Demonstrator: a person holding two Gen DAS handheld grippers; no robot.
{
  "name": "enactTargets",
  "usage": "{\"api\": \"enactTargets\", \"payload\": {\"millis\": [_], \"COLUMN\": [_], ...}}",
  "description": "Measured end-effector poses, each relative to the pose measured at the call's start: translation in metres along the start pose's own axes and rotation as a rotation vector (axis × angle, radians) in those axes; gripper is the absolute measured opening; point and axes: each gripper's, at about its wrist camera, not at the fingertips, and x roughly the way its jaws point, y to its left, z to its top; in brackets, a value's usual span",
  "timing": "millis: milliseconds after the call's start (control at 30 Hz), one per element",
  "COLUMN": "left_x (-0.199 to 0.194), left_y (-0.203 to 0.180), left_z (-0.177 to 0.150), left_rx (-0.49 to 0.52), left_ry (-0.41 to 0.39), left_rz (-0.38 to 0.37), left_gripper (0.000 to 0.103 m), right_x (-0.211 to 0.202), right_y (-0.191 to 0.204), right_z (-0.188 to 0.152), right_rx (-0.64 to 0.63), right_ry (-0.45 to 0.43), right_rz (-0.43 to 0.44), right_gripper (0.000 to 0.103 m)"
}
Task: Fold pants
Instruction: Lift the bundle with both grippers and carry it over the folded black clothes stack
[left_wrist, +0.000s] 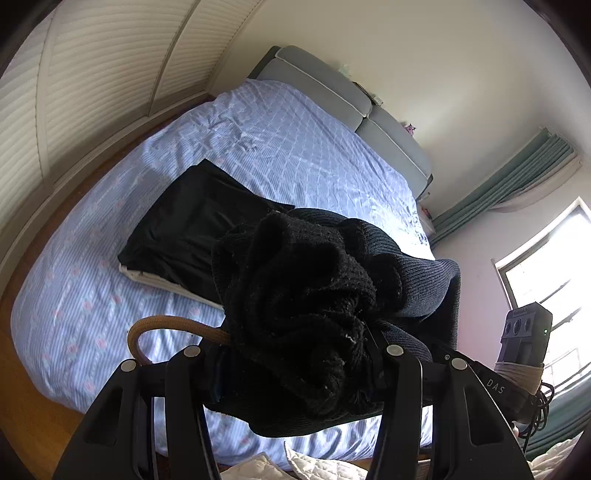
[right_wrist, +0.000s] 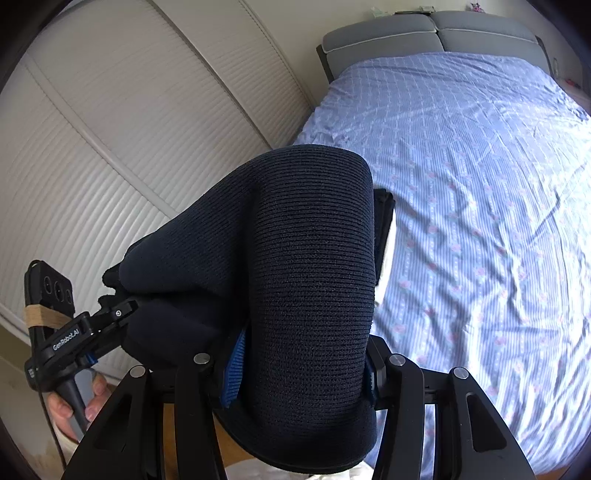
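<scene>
Dark knit pants (left_wrist: 303, 295) hang bunched between both grippers, above the near end of the bed. My left gripper (left_wrist: 295, 369) is shut on the fuzzy inner side of the pants, with a tan drawstring (left_wrist: 162, 325) looping out to its left. My right gripper (right_wrist: 303, 369) is shut on a thick ribbed fold of the same pants (right_wrist: 310, 277); its blue pads (right_wrist: 236, 365) press the cloth. The left gripper (right_wrist: 92, 332) also shows at the left of the right wrist view, and the right gripper's body (left_wrist: 517, 354) at the right of the left wrist view.
A bed with a blue patterned sheet (left_wrist: 277, 147) fills the room, also in the right wrist view (right_wrist: 480, 221). Folded black clothes on a white one (left_wrist: 192, 229) lie on it. A grey headboard (left_wrist: 332, 85), louvred wardrobe doors (right_wrist: 129, 147) and a window (left_wrist: 546, 266) surround it.
</scene>
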Motion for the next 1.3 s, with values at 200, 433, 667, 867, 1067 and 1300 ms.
{"api": "enactTargets", "payload": {"millis": [200, 433, 667, 867, 1067, 1300], "left_x": [0.015, 0.078, 0.163, 0.224, 0.267, 0.286], "left_y": [0.043, 0.092, 0.126, 0.143, 0.159, 0.167], "left_z": [0.057, 0.119, 0.169, 0.187, 0.181, 0.168], "left_rx": [0.055, 0.071, 0.059, 0.031, 0.037, 0.137], "left_ry": [0.047, 0.150, 0.222, 0.288, 0.353, 0.367], "left_rz": [-0.035, -0.084, -0.115, -0.081, -0.024, 0.069], "left_gripper": [0.052, 0.052, 0.052, 0.052, 0.054, 0.058], "right_x": [0.043, 0.106, 0.169, 0.225, 0.270, 0.303], "right_y": [0.045, 0.063, 0.045, 0.017, 0.001, -0.009], "right_z": [0.014, 0.047, 0.092, 0.125, 0.134, 0.135], "right_rx": [0.058, 0.102, 0.133, 0.158, 0.126, 0.063], "right_ry": [-0.030, -0.048, -0.018, 0.050, 0.112, 0.138], "right_rz": [-0.038, -0.091, -0.147, -0.189, -0.257, -0.303], "right_gripper": [0.051, 0.051, 0.051, 0.051, 0.052, 0.055]}}
